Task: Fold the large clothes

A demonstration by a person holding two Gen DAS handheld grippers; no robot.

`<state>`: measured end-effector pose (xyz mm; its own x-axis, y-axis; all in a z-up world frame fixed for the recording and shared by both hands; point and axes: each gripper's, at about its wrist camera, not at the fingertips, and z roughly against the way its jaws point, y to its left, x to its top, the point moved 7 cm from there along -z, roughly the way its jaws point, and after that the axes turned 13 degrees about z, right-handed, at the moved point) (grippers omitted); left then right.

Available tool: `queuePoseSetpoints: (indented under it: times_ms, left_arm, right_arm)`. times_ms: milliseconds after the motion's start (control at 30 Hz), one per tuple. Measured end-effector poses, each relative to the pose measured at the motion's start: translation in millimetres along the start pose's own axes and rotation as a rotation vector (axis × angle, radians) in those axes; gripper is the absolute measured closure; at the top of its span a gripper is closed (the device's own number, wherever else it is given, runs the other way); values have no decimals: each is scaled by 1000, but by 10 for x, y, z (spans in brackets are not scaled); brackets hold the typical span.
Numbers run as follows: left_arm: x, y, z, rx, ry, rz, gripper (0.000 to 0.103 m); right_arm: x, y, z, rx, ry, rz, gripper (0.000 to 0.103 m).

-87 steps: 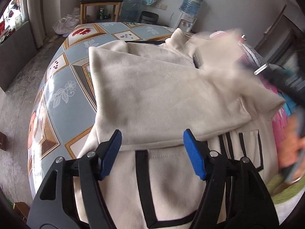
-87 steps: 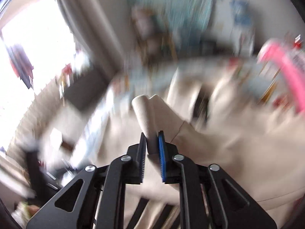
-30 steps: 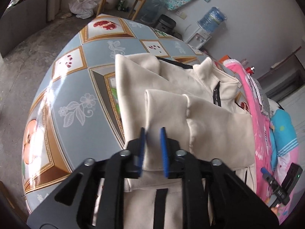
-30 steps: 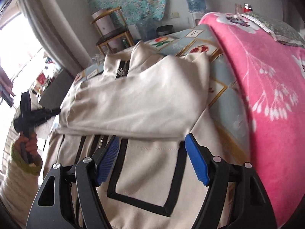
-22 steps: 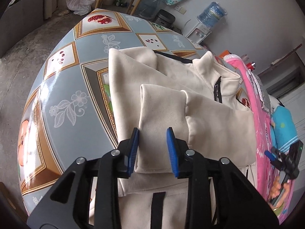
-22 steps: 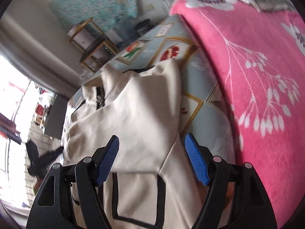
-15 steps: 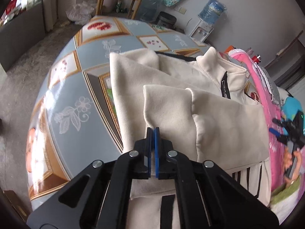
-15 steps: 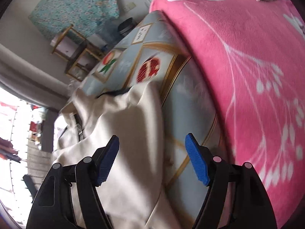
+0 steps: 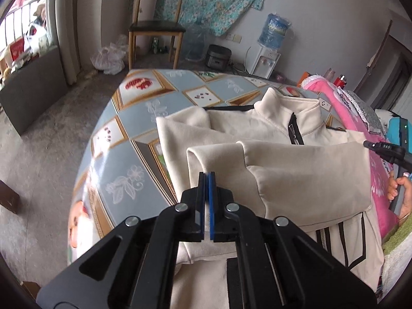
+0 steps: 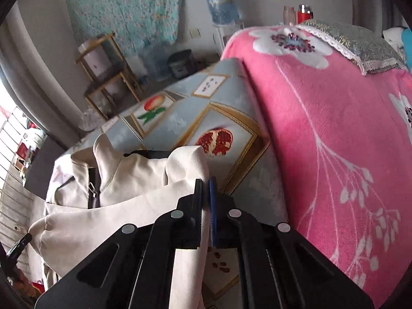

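While the cream fleece zip-neck jacket with black stripes (image 9: 278, 154) lies on the table covered in a blue-grey fruit-print cloth (image 9: 134, 118), its long axis runs away from the left camera, stand-up collar at the far end and striped hem nearest. The left gripper (image 9: 206, 176) is clamped on the near edge of the jacket's left folded-over side, jaws together. The right gripper (image 10: 206, 184) is pinched on the jacket's right edge, next to the pink flowered blanket (image 10: 334, 128).
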<state>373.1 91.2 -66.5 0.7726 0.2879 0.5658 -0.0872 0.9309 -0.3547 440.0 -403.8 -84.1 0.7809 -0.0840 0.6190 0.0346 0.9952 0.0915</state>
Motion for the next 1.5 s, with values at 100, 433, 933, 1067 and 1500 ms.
queuePoseSetpoints:
  times_ms: [100, 433, 933, 1067, 1500]
  left_arm:
    - [-33, 59, -158, 41, 33, -6, 101]
    - [23, 236, -78, 53, -10, 31, 92]
    - [-329, -204, -544, 60, 169, -80, 62]
    - [-316, -97, -242, 68, 134, -79, 54]
    - [-1327, 425, 712, 71, 176, -33, 40]
  right_arm:
    - [-93, -17, -195, -62, 40, 35, 98]
    - [-89, -95, 47, -67, 4, 35, 48]
    - [-1036, 1122, -36, 51, 199, 429, 46]
    - [-1054, 1138, 274, 49, 178, 400, 43]
    - [-2135, 1060, 1285, 70, 147, 217, 22]
